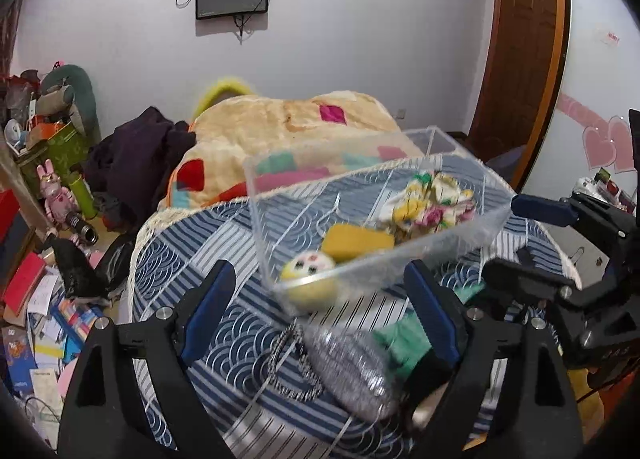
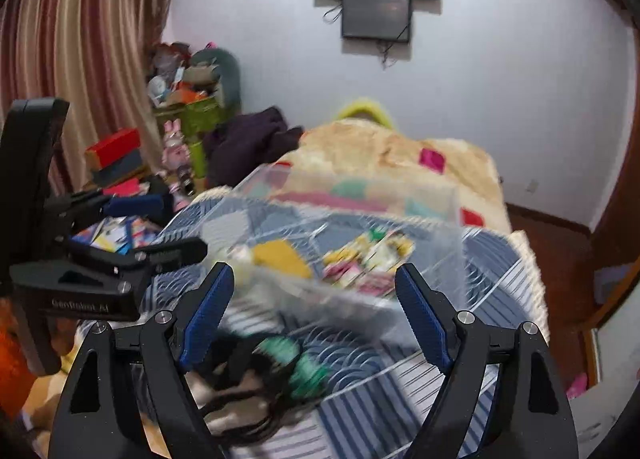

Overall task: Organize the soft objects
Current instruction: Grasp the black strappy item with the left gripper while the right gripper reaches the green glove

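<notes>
A clear bin (image 1: 372,215) sits on the blue patterned bedspread (image 1: 192,259), ahead of both grippers and short of the cream blanket (image 1: 280,123) at the far end of the bed. Inside it lie a yellow sponge (image 1: 356,241), a floral cloth (image 1: 432,199) and a round yellow plush (image 1: 308,267) at its near corner. A silver mesh pouch (image 1: 348,371) and a green cloth (image 1: 404,339) lie on the bedspread just before the bin. The left gripper (image 1: 320,311) has its fingers spread, holding nothing; the right gripper (image 2: 316,307) is likewise spread and empty.
</notes>
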### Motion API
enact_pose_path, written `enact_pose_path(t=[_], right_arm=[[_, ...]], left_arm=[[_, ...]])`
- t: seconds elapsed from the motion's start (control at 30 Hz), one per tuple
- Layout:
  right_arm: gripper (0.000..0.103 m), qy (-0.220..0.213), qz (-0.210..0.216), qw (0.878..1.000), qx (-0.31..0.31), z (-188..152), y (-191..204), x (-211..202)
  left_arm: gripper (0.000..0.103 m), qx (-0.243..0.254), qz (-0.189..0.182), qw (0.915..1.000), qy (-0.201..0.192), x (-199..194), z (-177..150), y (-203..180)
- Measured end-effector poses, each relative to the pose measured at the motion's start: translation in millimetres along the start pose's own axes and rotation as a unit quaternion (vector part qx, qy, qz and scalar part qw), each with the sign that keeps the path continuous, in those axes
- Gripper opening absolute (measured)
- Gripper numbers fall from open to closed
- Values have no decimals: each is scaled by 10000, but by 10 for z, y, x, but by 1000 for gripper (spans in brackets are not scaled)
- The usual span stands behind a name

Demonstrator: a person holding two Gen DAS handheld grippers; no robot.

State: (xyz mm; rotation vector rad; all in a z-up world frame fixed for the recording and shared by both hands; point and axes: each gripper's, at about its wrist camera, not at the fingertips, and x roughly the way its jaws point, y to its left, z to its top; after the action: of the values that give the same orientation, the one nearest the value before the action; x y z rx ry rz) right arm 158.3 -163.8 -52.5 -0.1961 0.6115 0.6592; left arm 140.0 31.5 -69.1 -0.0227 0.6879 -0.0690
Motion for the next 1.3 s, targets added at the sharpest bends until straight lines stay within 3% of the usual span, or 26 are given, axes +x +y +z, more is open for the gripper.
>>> enact_pose_path(t=[0.17, 0.6, 0.73, 0.9, 1.1, 1.13, 1.23, 1.3], right_arm=[[81, 255, 165, 9995, -90, -170, 139, 105], [81, 236, -44, 9993, 275, -381, -40, -135], [81, 381, -7, 9984, 426, -507, -79, -83], [81, 565, -24, 9972, 485, -643, -102, -25], [80, 606, -27, 9959, 665, -690, -240, -84], [80, 576, -31, 9960, 680, -676, -259, -114], [80, 458, -40, 9964, 714, -623, -302, -205], [80, 352, -98, 9967, 730, -588, -327, -269]], left_arm=[[87, -65, 43, 9998, 208, -1, -199, 33], [90, 148, -675, 9975, 169, -208, -312, -332], [91, 323, -894, 9945, 429, -122, -441, -511], [90, 486, -917, 9924, 665, 21, -578, -668], [63, 842, -815, 9915, 562, 1, -658, -836], [54, 855, -823, 9914, 557, -4, -665, -846], [34, 757, -782, 9926, 541, -2, -633, -793], [29, 598, -875, 9931, 507, -27, -596, -722]])
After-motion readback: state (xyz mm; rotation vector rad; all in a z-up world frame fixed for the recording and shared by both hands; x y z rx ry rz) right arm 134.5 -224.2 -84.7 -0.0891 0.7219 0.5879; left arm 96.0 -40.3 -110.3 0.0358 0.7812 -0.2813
